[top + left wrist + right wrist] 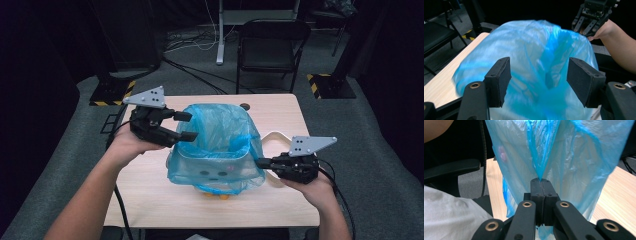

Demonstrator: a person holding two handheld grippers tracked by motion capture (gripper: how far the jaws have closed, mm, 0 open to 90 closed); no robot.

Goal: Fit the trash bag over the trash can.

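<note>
1. 1 left gripper (186, 126) is held at the left of the table, level with the top edge of the bag. Its 2 jaws stand apart with nothing pressed between the pads; in the left gripper view the 2 black pads (499, 80) frame the blue film without touching it.
2. 1 blue plastic bag (220, 135) sits in the middle of the light wooden table (150, 195), its mouth open upward. It is draped into and over 1 white bin (215, 172), whose front carries 2 dark dots and 1 small mark between them.
3. 1 small orange thing (220, 196) pokes out under the front of the bin, too small to identify.
4. 1 right gripper (261, 163) is at the bag's right side, low and near the bin's rim. Its 2 jaws are pressed together and pinch a gathered fold of the blue bag; in the right gripper view the film (541, 157) rises straight from the closed pads.
5. 1 black folding chair (272, 47) stands beyond the table's far edge, well apart from it.
</note>
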